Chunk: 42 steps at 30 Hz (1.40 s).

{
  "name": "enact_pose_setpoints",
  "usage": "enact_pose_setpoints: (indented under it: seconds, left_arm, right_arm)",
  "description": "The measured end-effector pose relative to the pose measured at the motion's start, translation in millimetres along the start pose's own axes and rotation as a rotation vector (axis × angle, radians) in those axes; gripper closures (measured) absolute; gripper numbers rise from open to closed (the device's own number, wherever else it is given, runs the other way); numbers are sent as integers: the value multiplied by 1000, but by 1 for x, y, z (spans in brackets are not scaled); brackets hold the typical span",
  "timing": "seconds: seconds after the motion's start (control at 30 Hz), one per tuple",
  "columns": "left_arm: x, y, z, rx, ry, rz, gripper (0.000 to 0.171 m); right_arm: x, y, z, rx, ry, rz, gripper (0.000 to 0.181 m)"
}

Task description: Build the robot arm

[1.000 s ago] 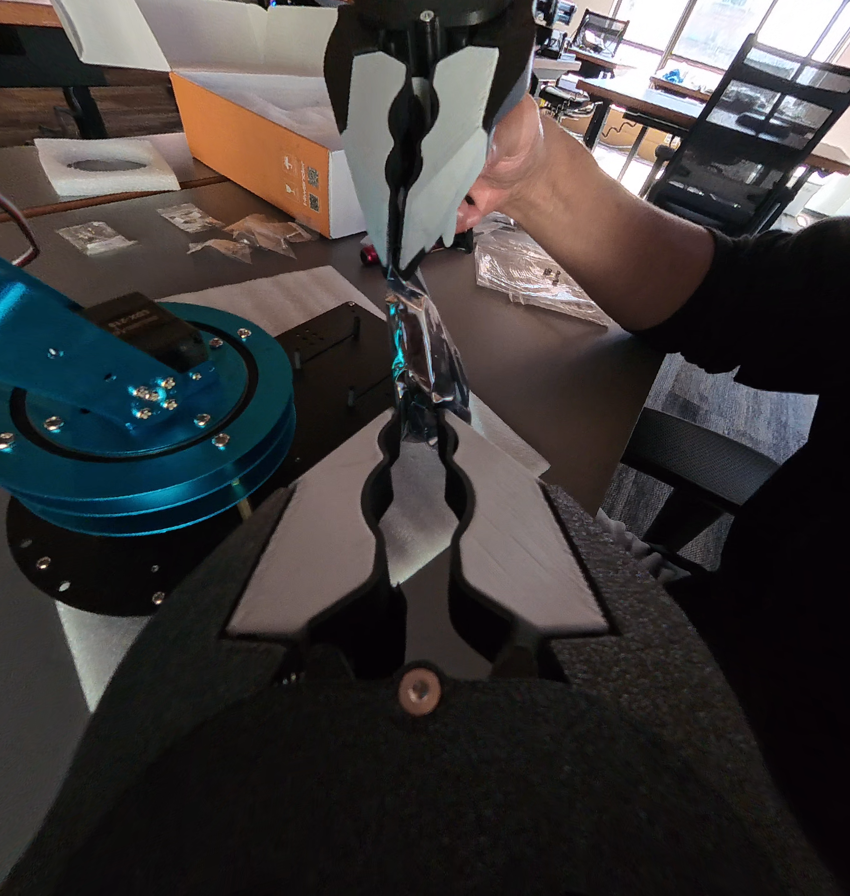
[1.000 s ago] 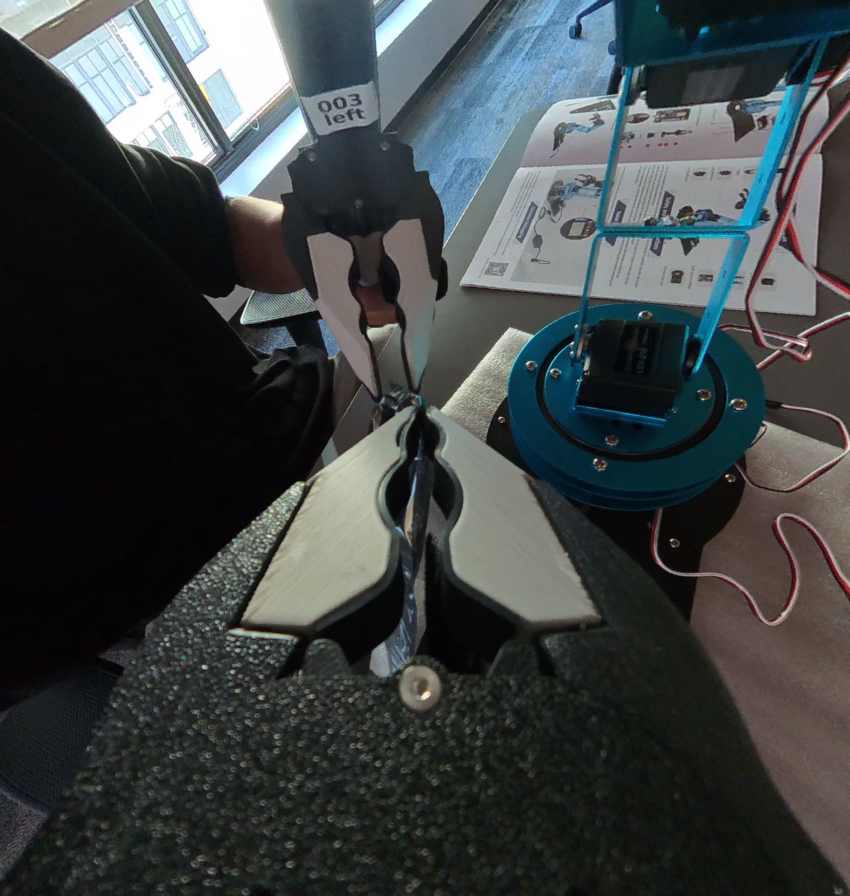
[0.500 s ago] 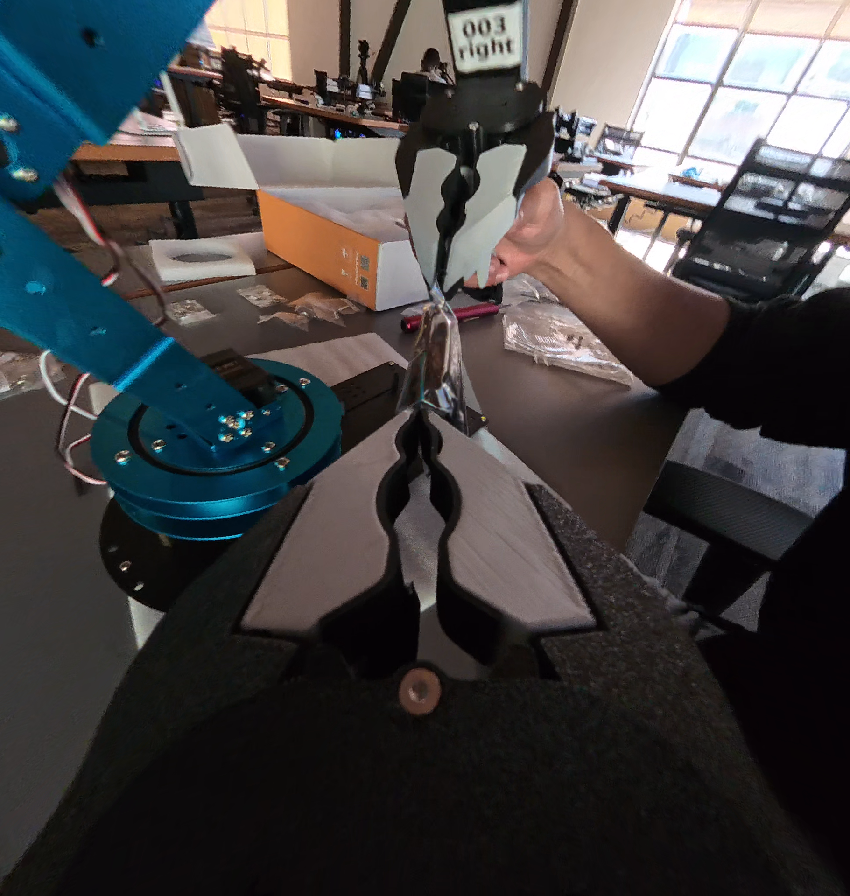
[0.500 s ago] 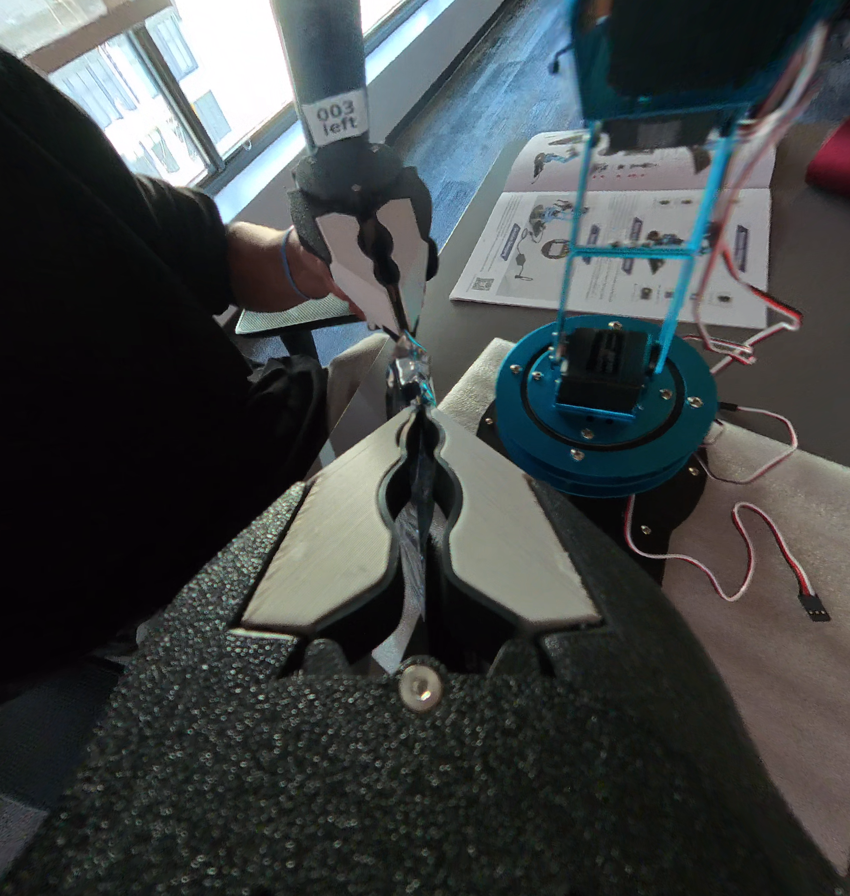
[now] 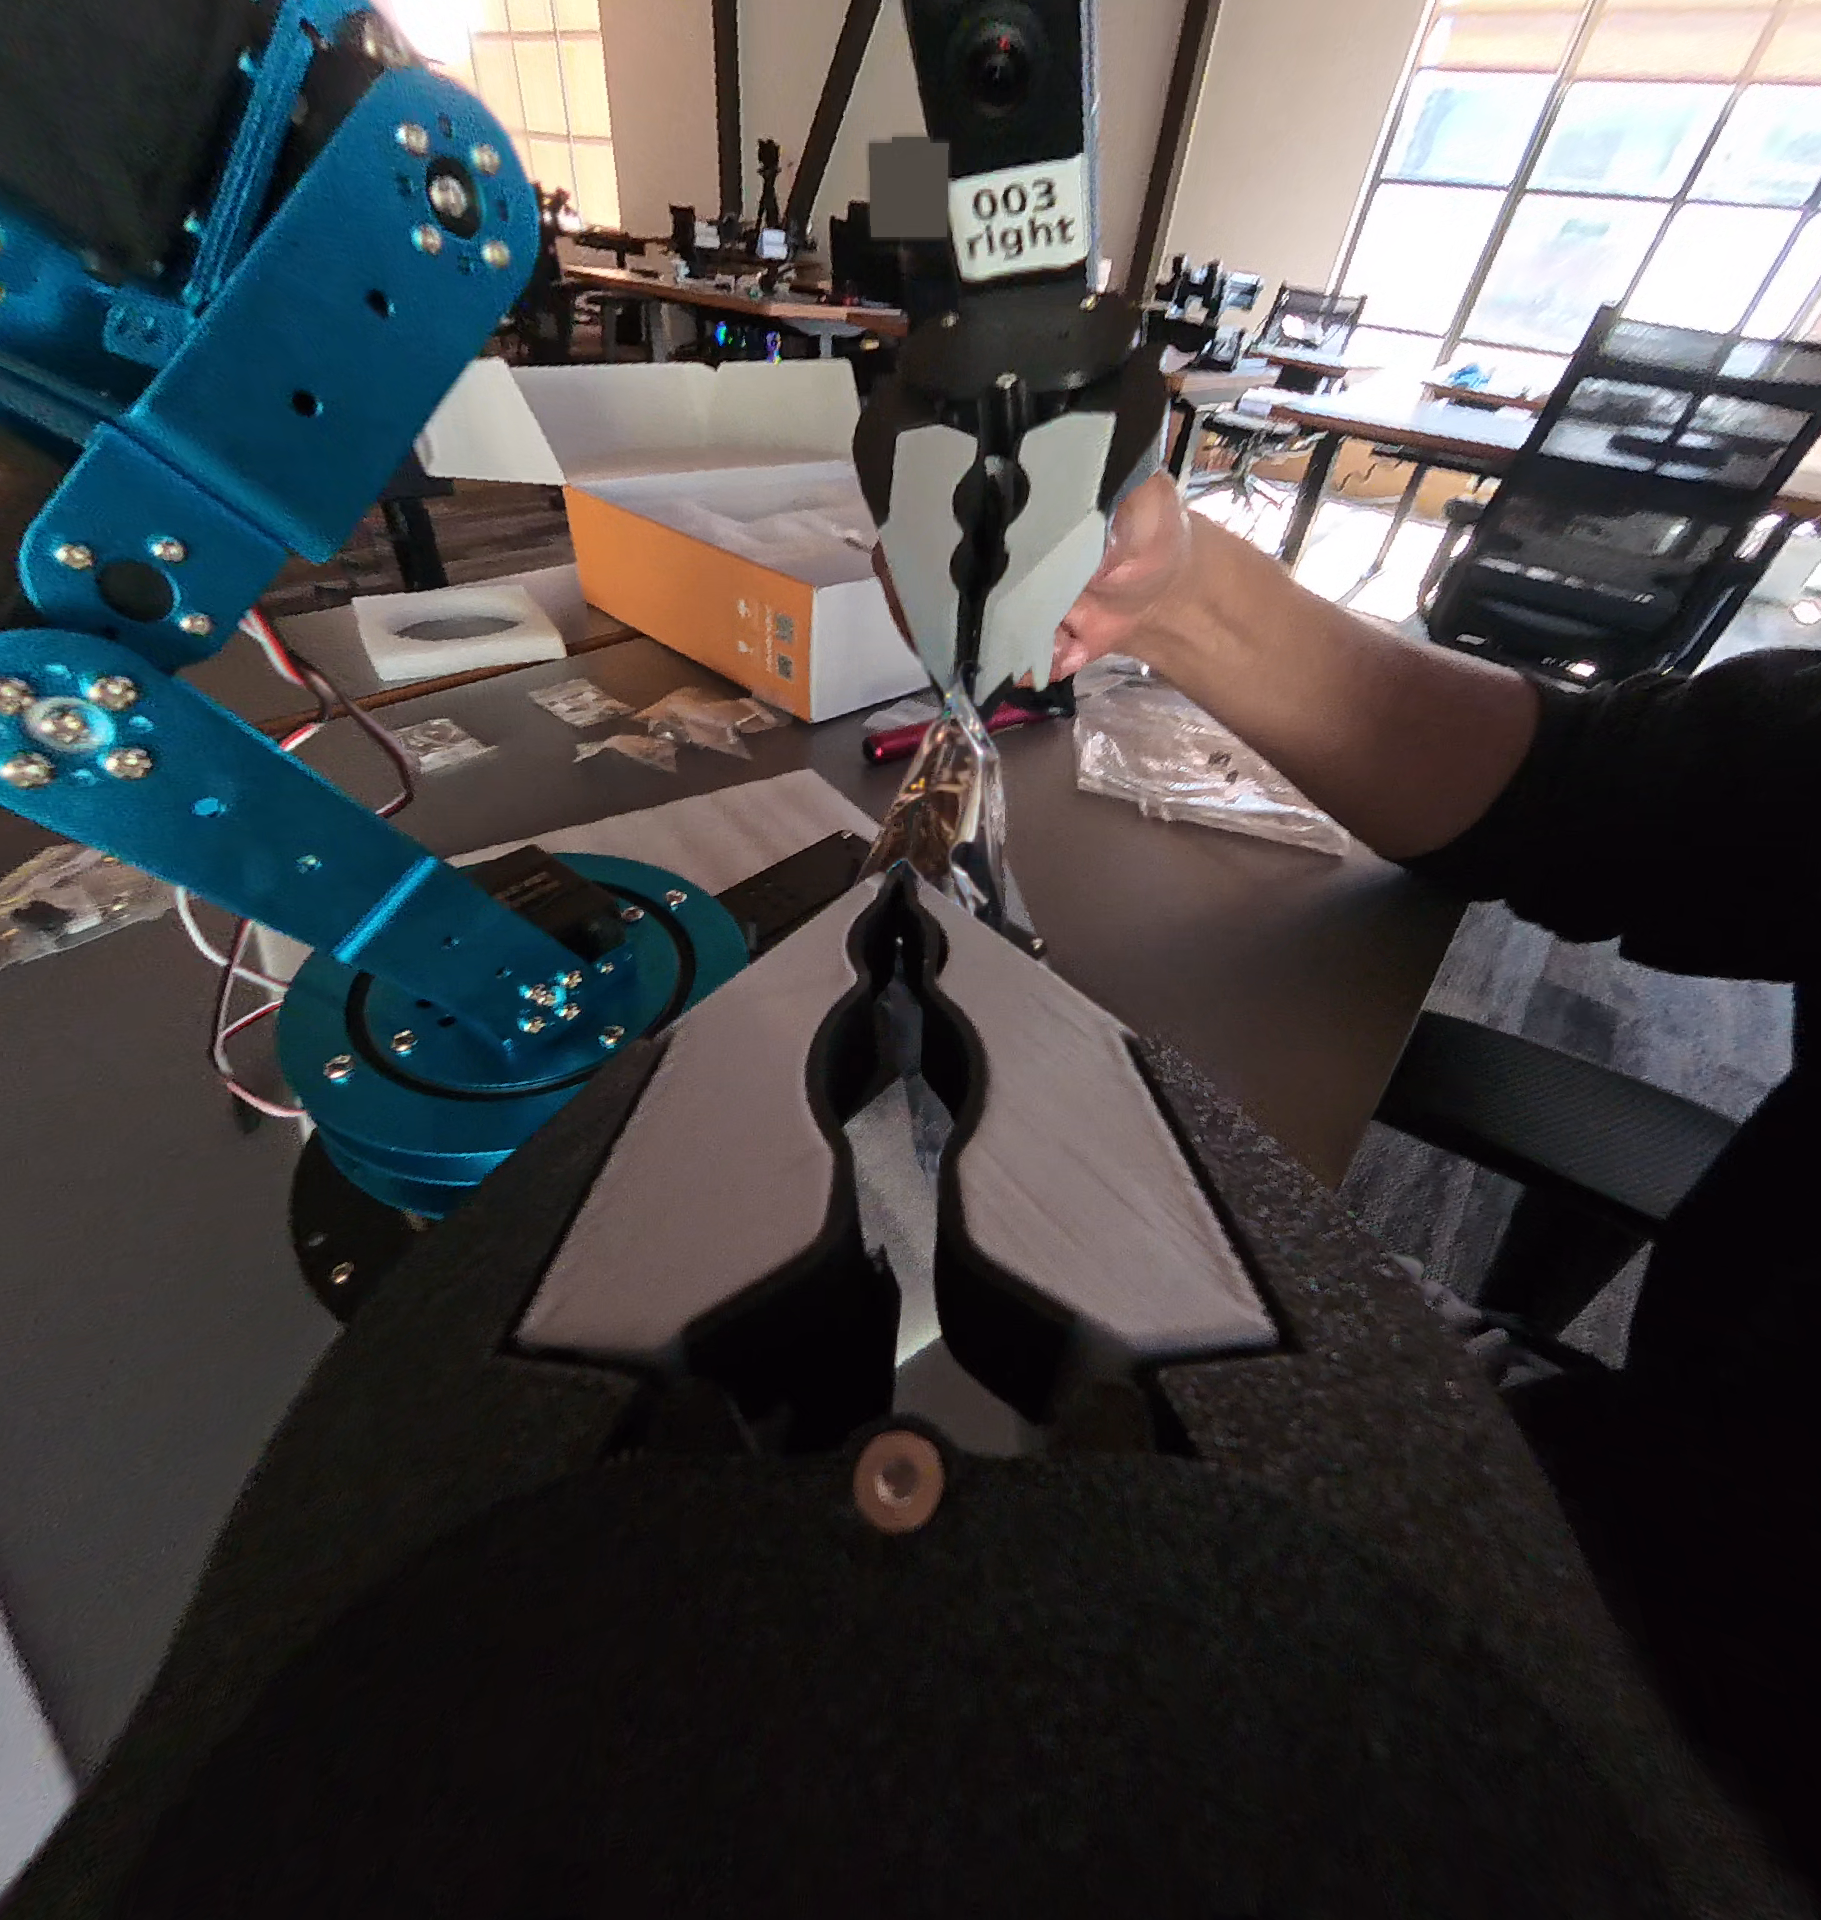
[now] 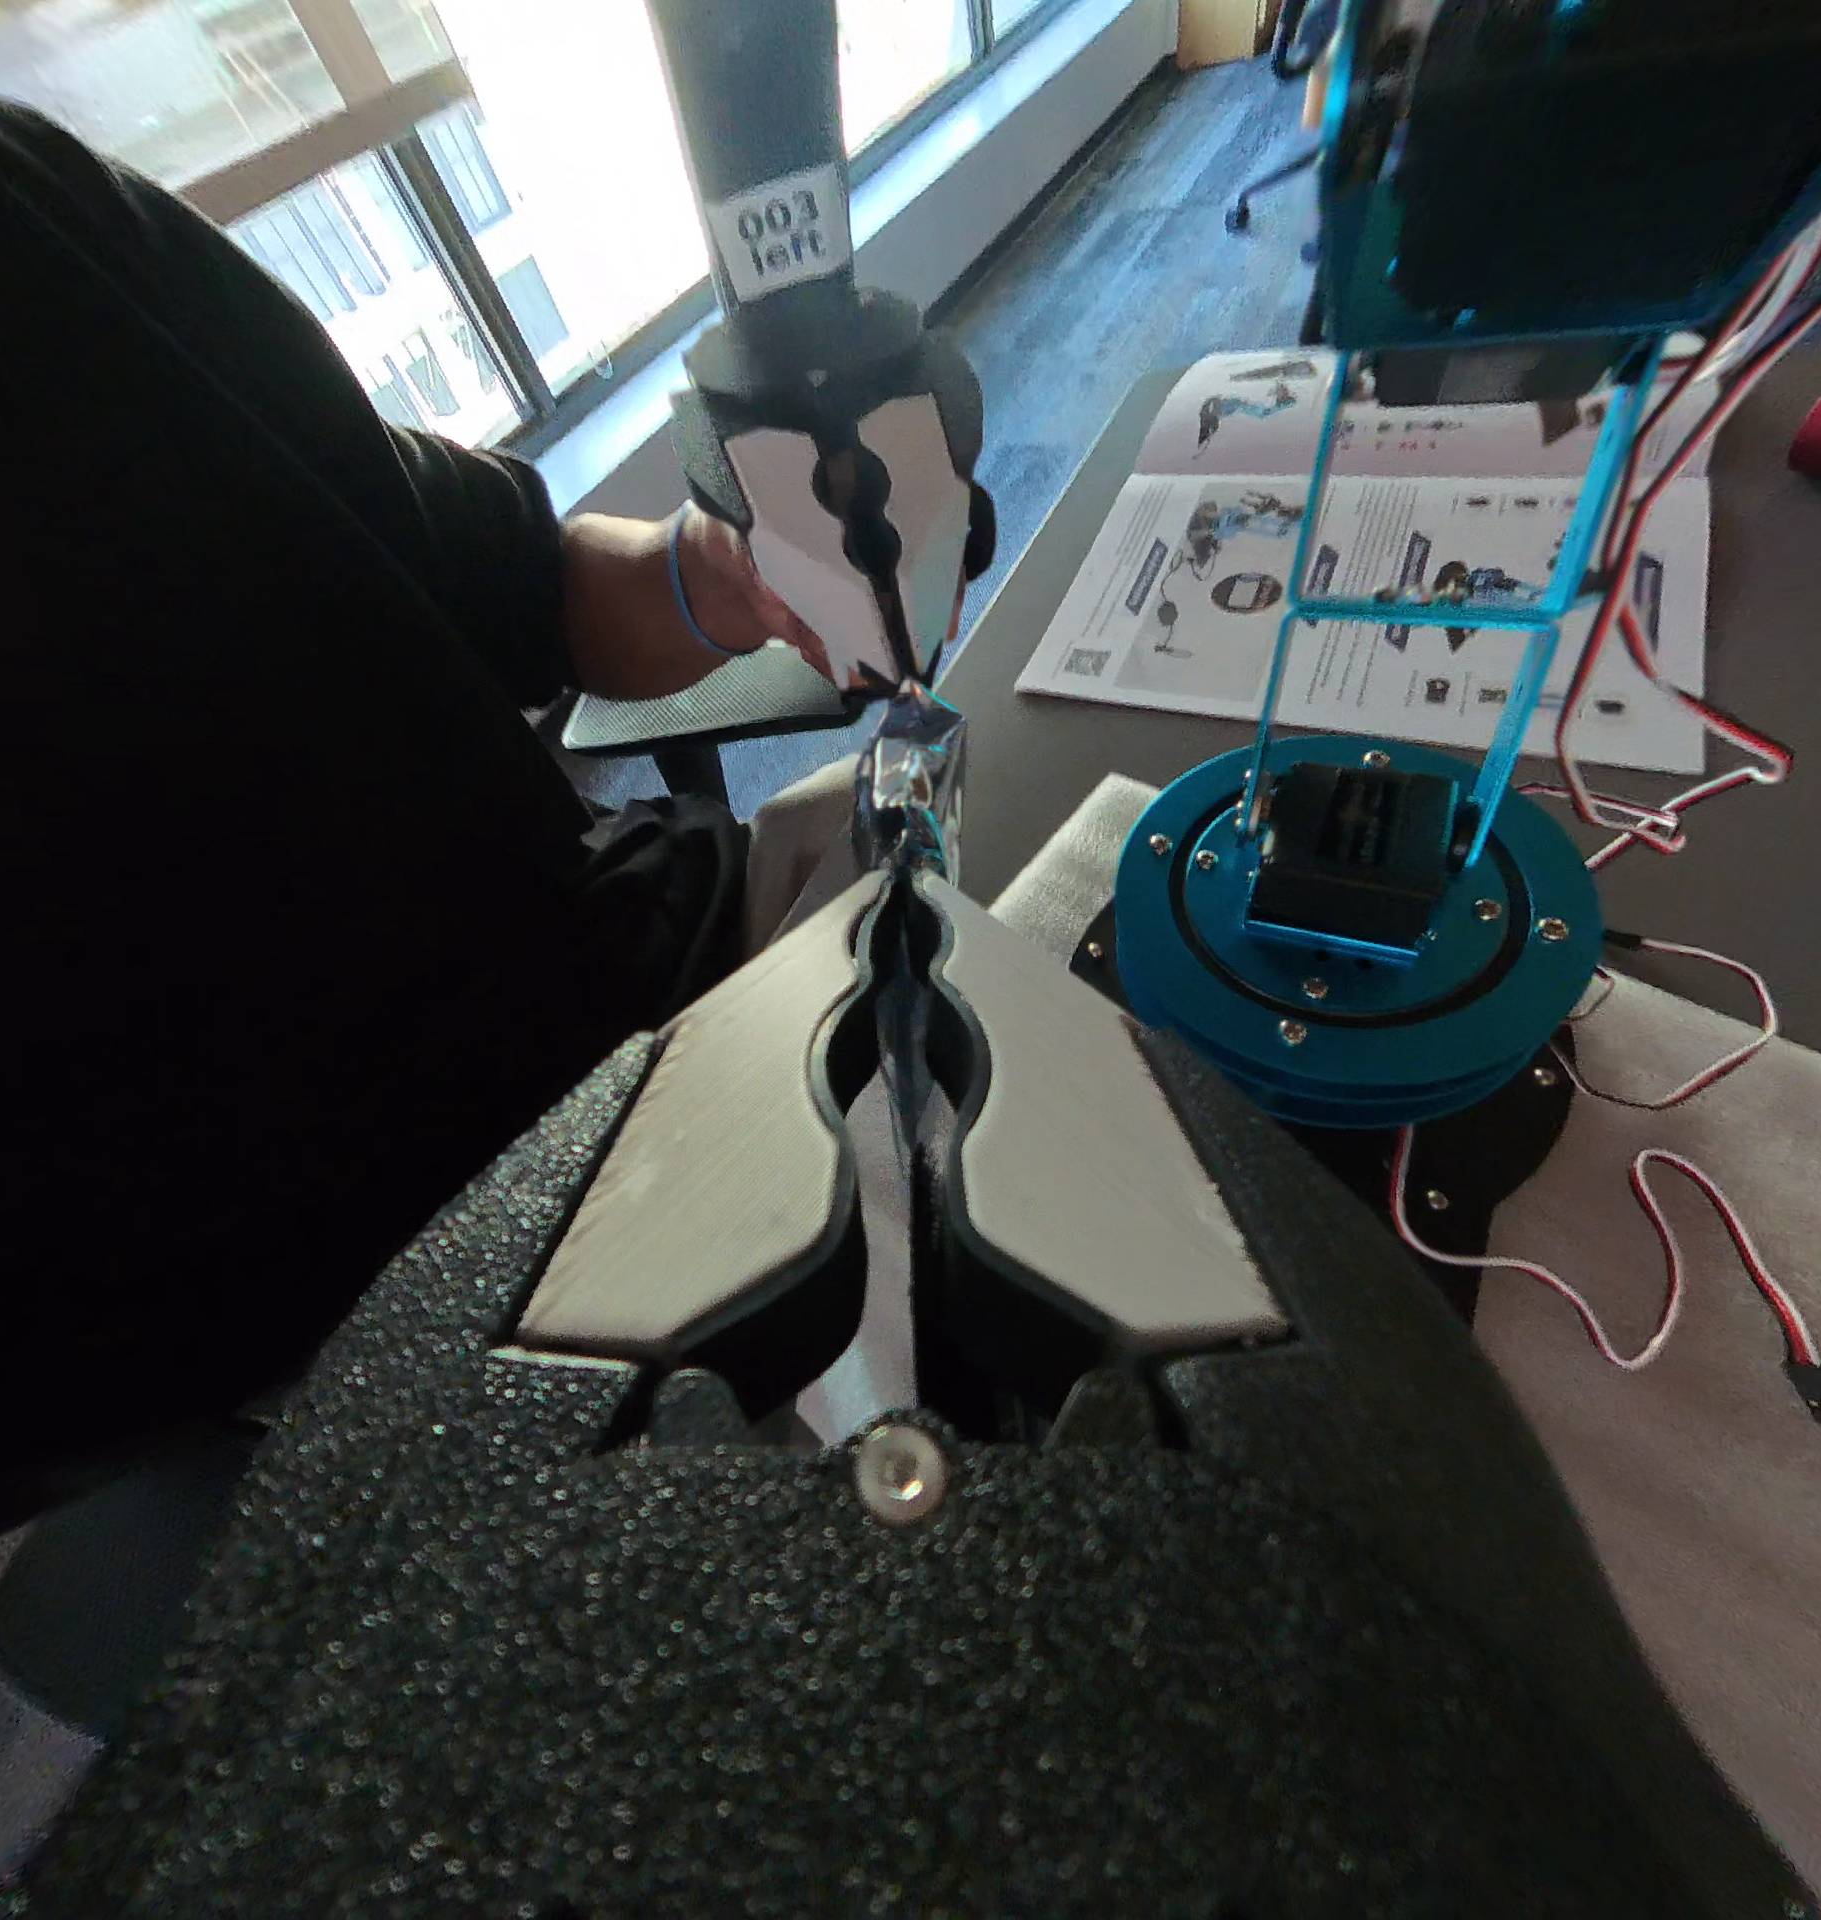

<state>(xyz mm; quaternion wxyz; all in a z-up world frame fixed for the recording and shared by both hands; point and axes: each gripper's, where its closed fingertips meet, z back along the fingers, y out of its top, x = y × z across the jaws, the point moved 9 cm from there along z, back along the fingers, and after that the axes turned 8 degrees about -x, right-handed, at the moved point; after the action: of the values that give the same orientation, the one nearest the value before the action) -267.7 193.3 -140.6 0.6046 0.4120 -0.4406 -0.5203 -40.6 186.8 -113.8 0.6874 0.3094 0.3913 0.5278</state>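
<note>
Left wrist view: the left hand-held gripper (image 5: 901, 883) is seen closed on the near end of a small shiny plastic bag (image 5: 942, 805), while the far end is pinched by the right hand-held gripper (image 5: 963, 681), which points down from above. The bag is thus stretched in the air between two grips, above the dark worktop (image 5: 1197, 935) and touching nothing else; the pull from both ends appears to be what keeps it taut and twisted. One blue servo arm (image 5: 251, 499) rises from a round blue base (image 5: 501, 1049) to the left, well clear of the bag. Farther back, one open orange-and-white carton (image 5: 740, 582), one white foam pad (image 5: 454, 629) and one red pen-like tool (image 5: 911, 740) lie on the worktop. At least four small clear packets (image 5: 667, 727) can be counted beside the carton, and one larger clear bag (image 5: 1197, 769) lies at the right.

Right wrist view: the right hand-held gripper (image 6: 901, 883) is shown shut on the bag (image 6: 906, 774), part of the film running back between its fingers. Opposite it, the left hand-held gripper (image 6: 911, 675) clamps the other end. One instruction sheet (image 6: 1301, 582) lies flat beyond the blue base (image 6: 1353, 935), and red-and-white servo leads (image 6: 1664, 1247) trail over a grey foam sheet (image 6: 1716, 1507).
</note>
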Motion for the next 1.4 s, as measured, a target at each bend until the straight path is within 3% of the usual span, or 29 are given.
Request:
enact_pose_setpoints:
  seconds: [0.13, 0.23, 0.33, 0.4, 0.43, 0.5, 0.57, 0.67, 0.87, 1.1, 1.4]
  left_arm:
    - [-7, 0, 6, 23, -25, 54, 171]
    - [-7, -3, 3, 8, 0, 39, 171]
    - [-7, -10, 0, -7, -62, 66, 170]
    - [-11, -15, -3, -5, -82, 94, 132]
    - [-12, -16, -4, -15, -100, 102, 124]
    - [-12, -17, -8, -26, -125, 89, 127]
    - [-11, -16, -13, -36, -134, 70, 144]
    - [-13, -13, -15, -50, -127, 54, 156]
    - [-9, -9, -14, -3, -96, 7, 171]
    - [-4, -7, -18, 14, -125, -20, 171]
    - [-9, -1, -15, 50, -106, 5, 171]
  right_arm:
    - [8, -7, 9, 30, -17, -22, 181]
    - [11, -14, -1, 2, 3, -51, 181]
    - [6, -13, -5, -15, -3, -26, 181]
    - [6, -12, -4, -10, -8, -17, 181]
    - [6, -13, -4, -3, -6, -19, 181]
    - [8, -14, -6, 0, -3, -23, 181]
    - [7, -14, -7, 15, 14, -18, 181]
    - [6, -14, -5, 8, -6, -12, 181]
    - [6, -20, 1, 39, -14, -9, 181]
    - [-2, -17, 0, 20, 10, -11, 181]
    - [5, -15, 10, 60, -64, -1, 181]
